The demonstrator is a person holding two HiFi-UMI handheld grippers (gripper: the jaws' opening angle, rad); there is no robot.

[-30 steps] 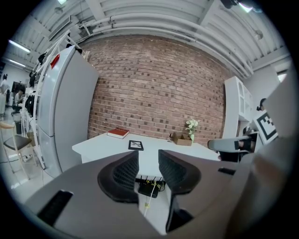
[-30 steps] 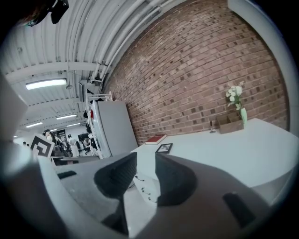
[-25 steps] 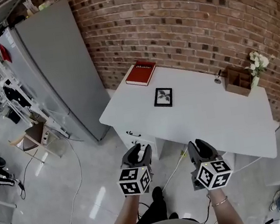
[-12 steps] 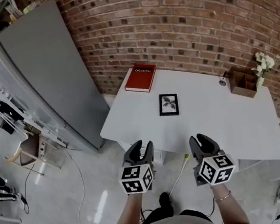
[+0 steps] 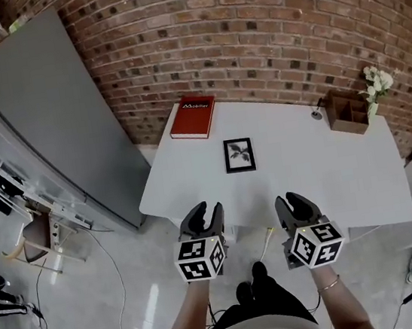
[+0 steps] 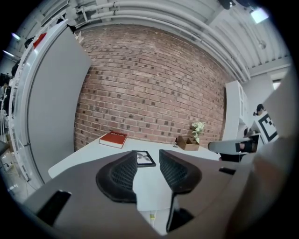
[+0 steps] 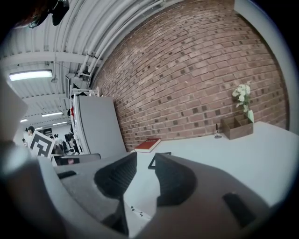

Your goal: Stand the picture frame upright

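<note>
– Picture frame (image 5: 239, 154): where is it now?
– It lies flat on the white tabletop (image 5: 311, 183), face up, with a leaf print inside the black border. A red book (image 5: 192, 116) lies beyond it at the far left corner, apart from it.
– And at the right side?
– A wooden box (image 5: 347, 111) stands by the brick wall (image 5: 248, 32), white flowers (image 5: 376, 84) just beside it.
– The tools?
– The left tool (image 5: 200, 212) and the right tool (image 5: 296, 201) hover before the near edge of the tabletop, well apart from the frame. Each has its jaws apart, nothing between them.
</note>
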